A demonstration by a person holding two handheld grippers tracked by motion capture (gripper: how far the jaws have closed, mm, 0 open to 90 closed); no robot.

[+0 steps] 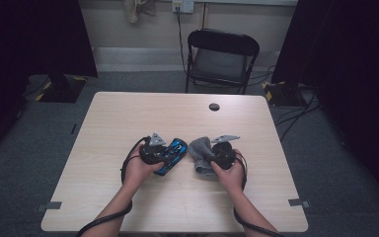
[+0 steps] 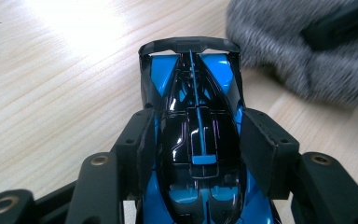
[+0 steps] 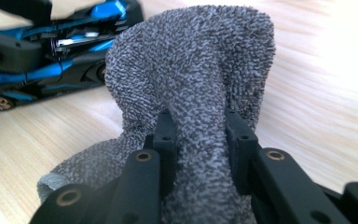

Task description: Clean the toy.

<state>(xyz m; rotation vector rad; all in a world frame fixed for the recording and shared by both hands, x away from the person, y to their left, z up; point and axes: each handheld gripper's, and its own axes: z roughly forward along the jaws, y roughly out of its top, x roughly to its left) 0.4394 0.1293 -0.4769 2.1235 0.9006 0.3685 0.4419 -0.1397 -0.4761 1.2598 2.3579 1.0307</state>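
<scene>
Two forearms come in over the near edge of a pale wooden bench [image 1: 128, 118], hands side by side at its middle. The left claw [image 1: 164, 154] is clamped on a blue and black toy car [image 2: 196, 135], one pad on each flank. Just beside it, the right claw [image 1: 212, 157] pinches a bunched grey cloth [image 3: 200, 74] that stands up between its jaws. Beyond the bench a black folding chair [image 1: 222, 59] stands on grey carpet, with dark curtains either side.
</scene>
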